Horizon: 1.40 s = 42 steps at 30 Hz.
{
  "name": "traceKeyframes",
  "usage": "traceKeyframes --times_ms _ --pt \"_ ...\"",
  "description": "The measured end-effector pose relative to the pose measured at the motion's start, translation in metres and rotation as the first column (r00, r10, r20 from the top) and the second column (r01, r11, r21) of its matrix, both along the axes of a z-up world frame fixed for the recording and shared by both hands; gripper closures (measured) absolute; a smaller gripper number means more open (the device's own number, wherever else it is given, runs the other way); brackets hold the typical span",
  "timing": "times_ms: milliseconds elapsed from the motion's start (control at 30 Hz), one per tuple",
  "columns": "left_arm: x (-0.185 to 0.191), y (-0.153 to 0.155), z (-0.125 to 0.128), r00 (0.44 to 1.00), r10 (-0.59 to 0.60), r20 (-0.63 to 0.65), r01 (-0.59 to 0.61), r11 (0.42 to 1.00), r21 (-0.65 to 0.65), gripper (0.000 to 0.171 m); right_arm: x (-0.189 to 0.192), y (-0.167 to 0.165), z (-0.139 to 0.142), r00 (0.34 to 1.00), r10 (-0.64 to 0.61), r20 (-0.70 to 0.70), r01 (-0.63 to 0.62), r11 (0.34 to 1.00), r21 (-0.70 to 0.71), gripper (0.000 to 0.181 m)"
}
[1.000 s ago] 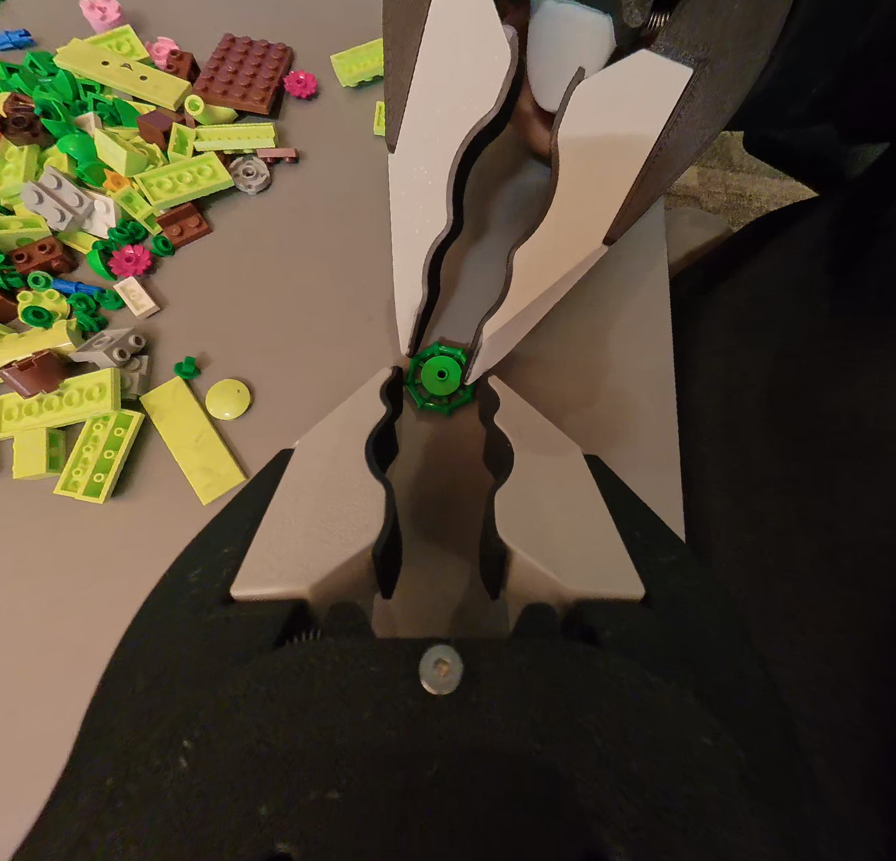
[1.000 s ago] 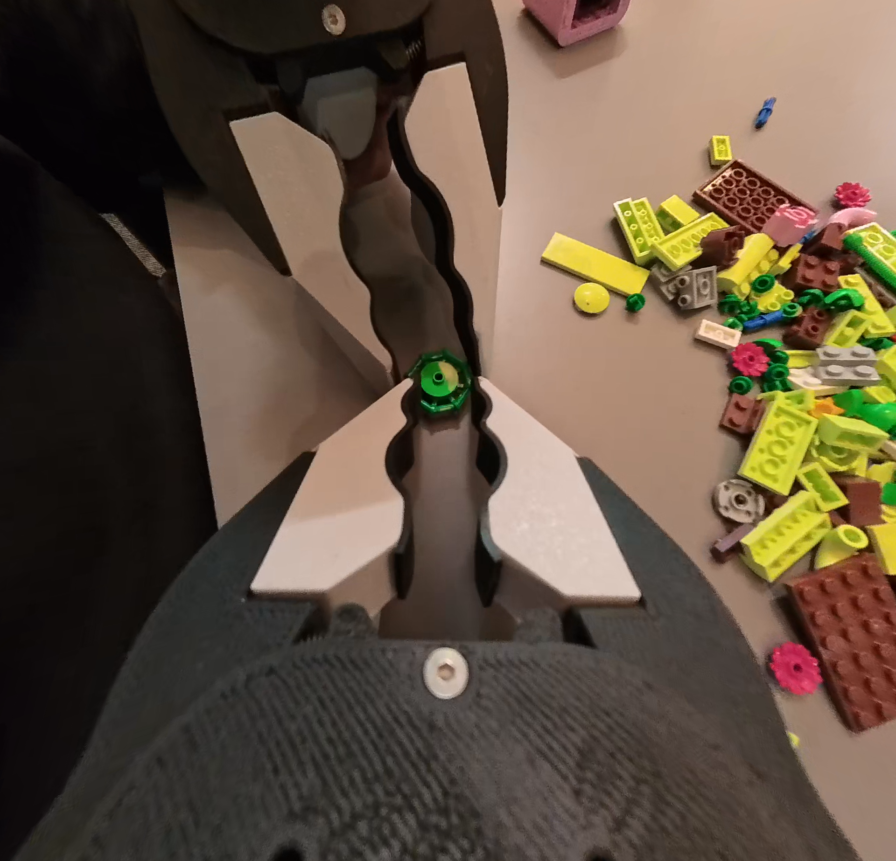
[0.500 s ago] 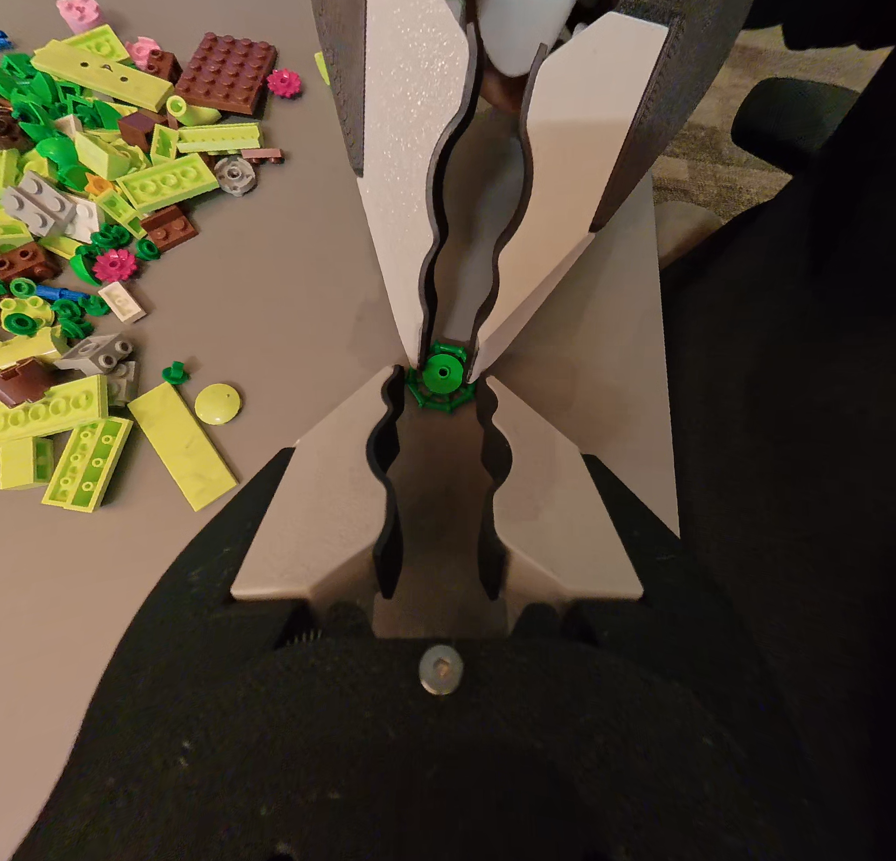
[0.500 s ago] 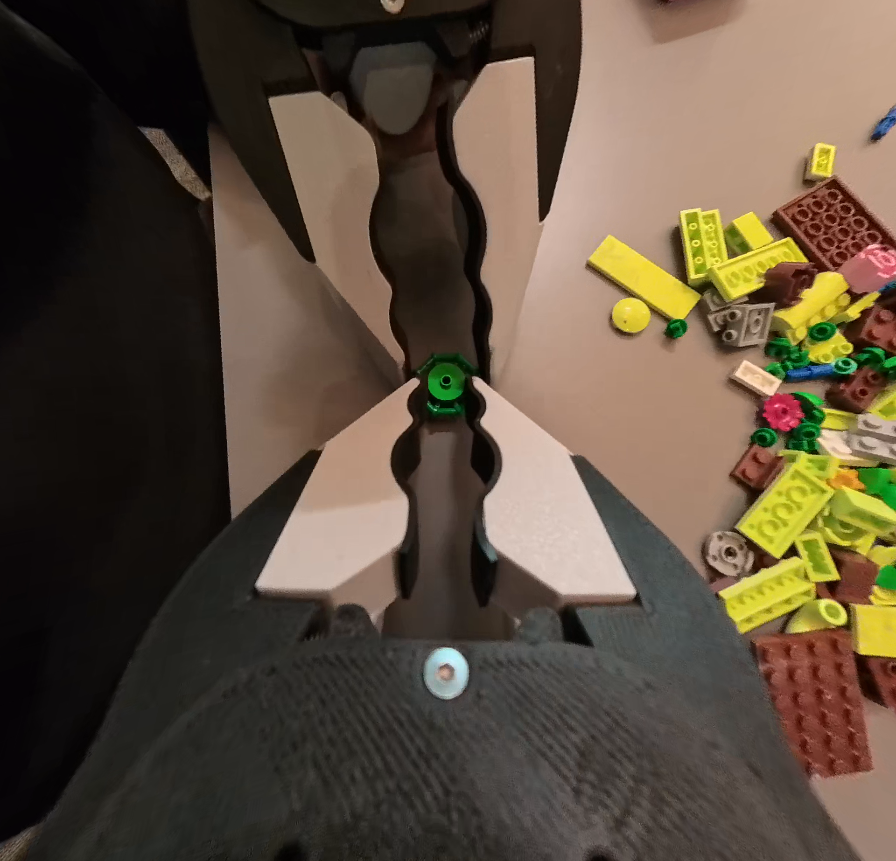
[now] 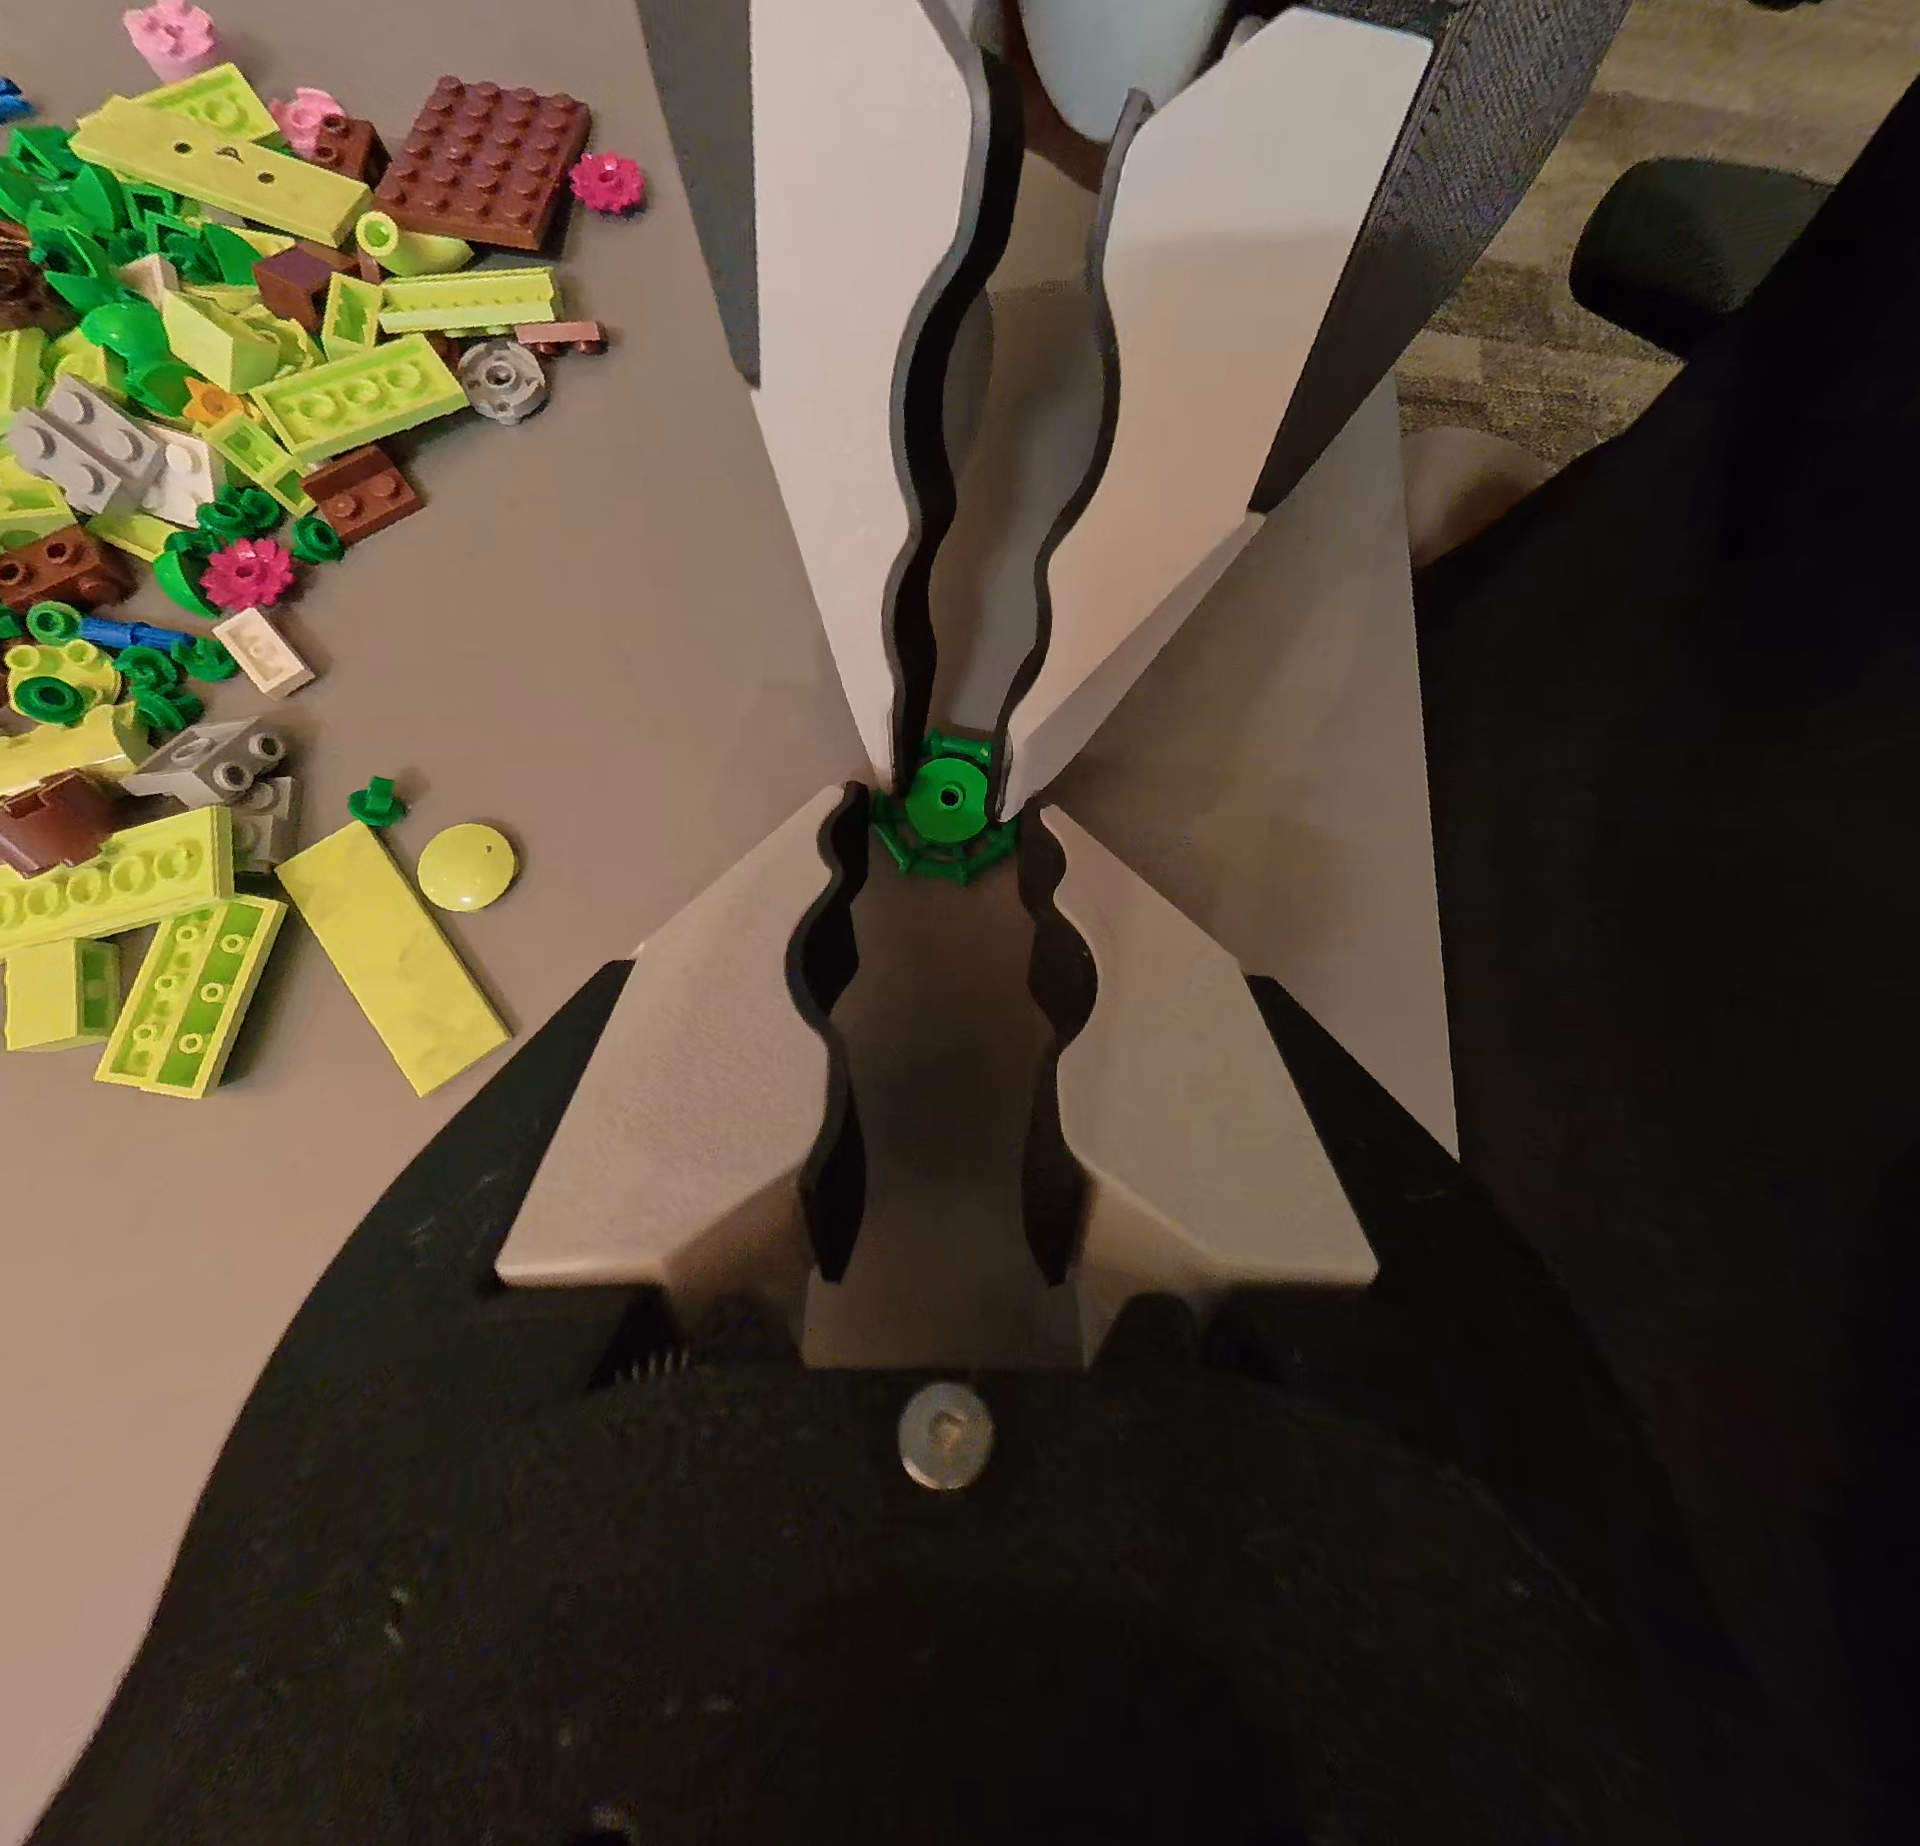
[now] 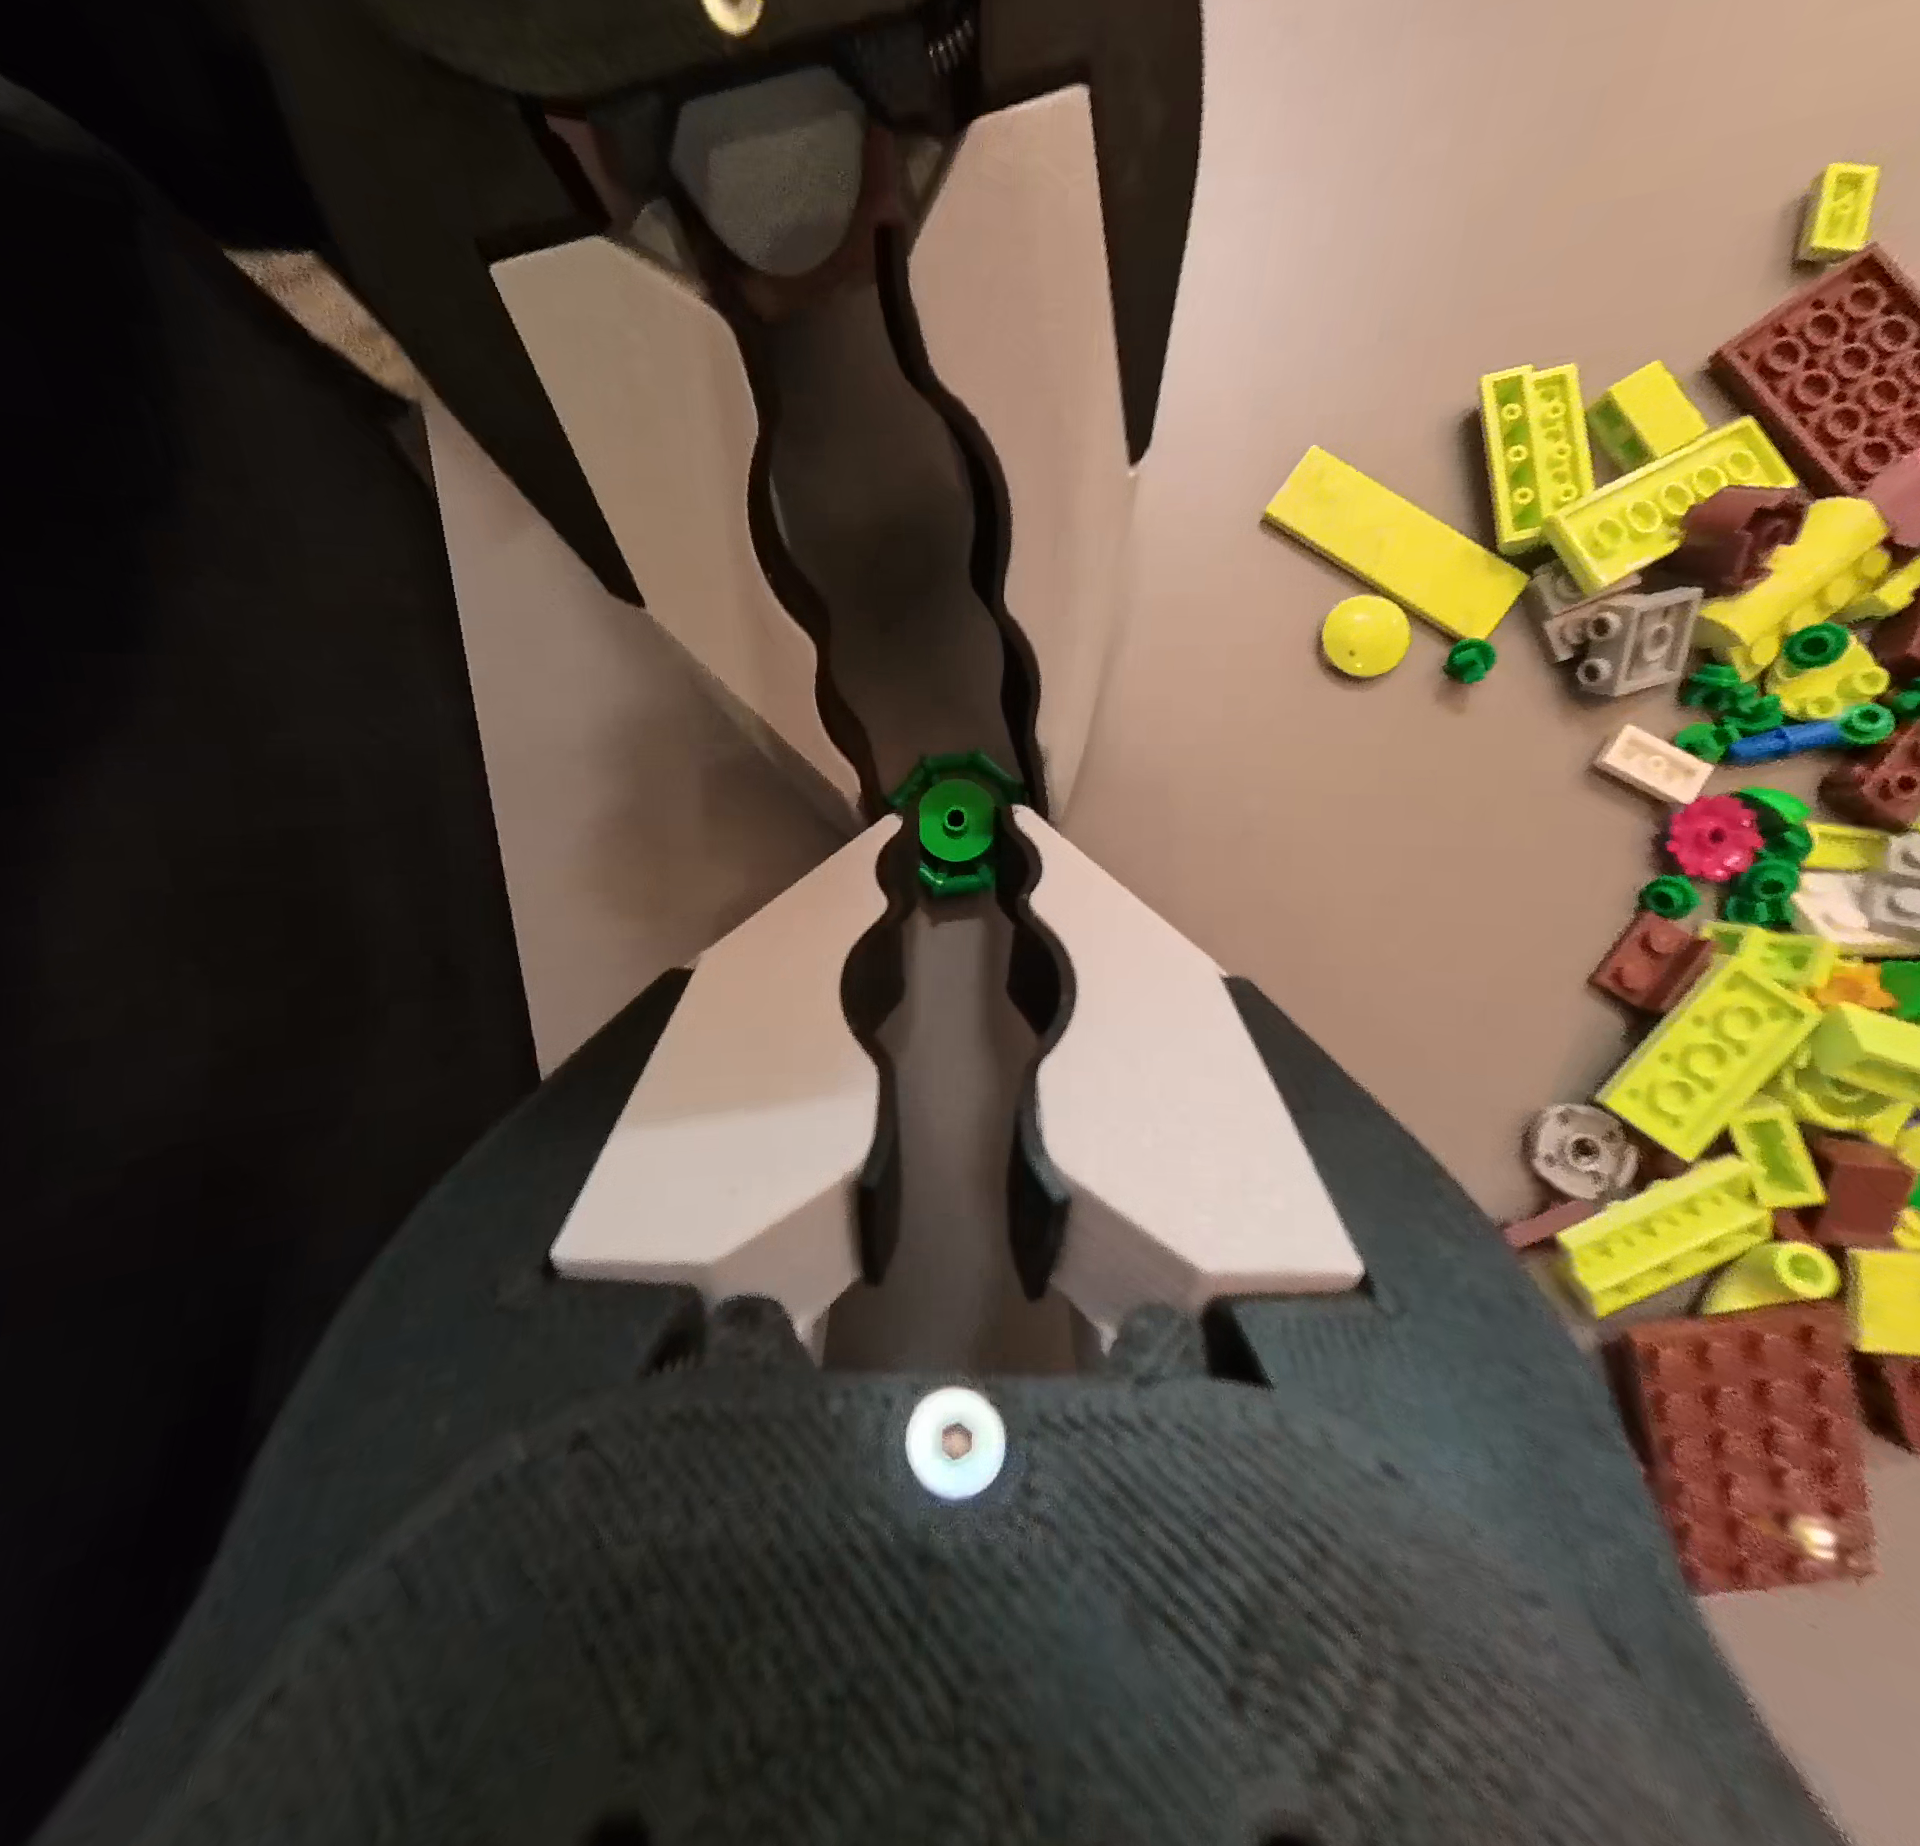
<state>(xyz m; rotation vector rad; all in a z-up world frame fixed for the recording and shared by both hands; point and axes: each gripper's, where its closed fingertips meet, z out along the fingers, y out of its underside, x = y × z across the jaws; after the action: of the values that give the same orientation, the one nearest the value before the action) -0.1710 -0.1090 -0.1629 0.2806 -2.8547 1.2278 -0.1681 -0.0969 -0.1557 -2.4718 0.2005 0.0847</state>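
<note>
Two small green pieces sat pressed together where the grippers met tip to tip above the table [image 5: 644,716]: a round green stud piece [image 5: 943,799] on a darker green octagonal web piece [image 5: 940,851]. From the left wrist view, the left gripper [image 5: 940,820] had its jaws narrowed around the octagonal web piece, its black wavy pads touching the rim on both sides. The right gripper [image 6: 956,840], coming from the opposite direction, was closed narrowly on the round green stud piece. Both tools were held clear of the tabletop, near its edge. Off to one side, well apart from the tips, lay a loose heap of bricks: a lime flat tile [image 5: 390,955], a lime dome [image 5: 468,866], a brown studded plate [image 5: 483,160], grey bricks [image 5: 88,446] and a magenta flower piece [image 5: 244,572].
</note>
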Motion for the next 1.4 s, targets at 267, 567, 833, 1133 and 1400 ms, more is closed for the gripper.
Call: traceKeyframes --times_ms 267,567,833,1133,1400 --pt "0.001 0.000 -0.001 1.000 0.008 0.005 -0.008 1.000 0.004 0.145 0.002 -0.001 0.002 0.989 -0.144 -0.035 0.148 0.971 0.186 0.171" --pt "0.000 0.000 -0.001 1.000 0.002 0.005 -0.002 1.000 0.006 0.144 0.010 -0.009 0.020 0.979 -0.202 -0.004 0.195 0.941 0.276 0.177" --pt "0.001 0.000 -0.001 1.000 0.003 0.010 -0.003 1.000 0.007 0.144 0.003 -0.005 0.011 0.984 -0.168 0.061 0.148 0.956 0.253 0.158" --pt "-0.002 0.000 -0.001 0.999 -0.017 0.028 0.017 1.000 0.010 0.137 0.013 -0.012 0.016 0.988 -0.141 0.070 0.120 0.961 0.249 0.160" --pt "-0.003 -0.001 0.000 1.000 -0.023 0.009 0.023 1.000 0.003 0.125 0.057 -0.097 0.049 0.851 -0.470 0.236 0.402 0.870 0.284 0.164"
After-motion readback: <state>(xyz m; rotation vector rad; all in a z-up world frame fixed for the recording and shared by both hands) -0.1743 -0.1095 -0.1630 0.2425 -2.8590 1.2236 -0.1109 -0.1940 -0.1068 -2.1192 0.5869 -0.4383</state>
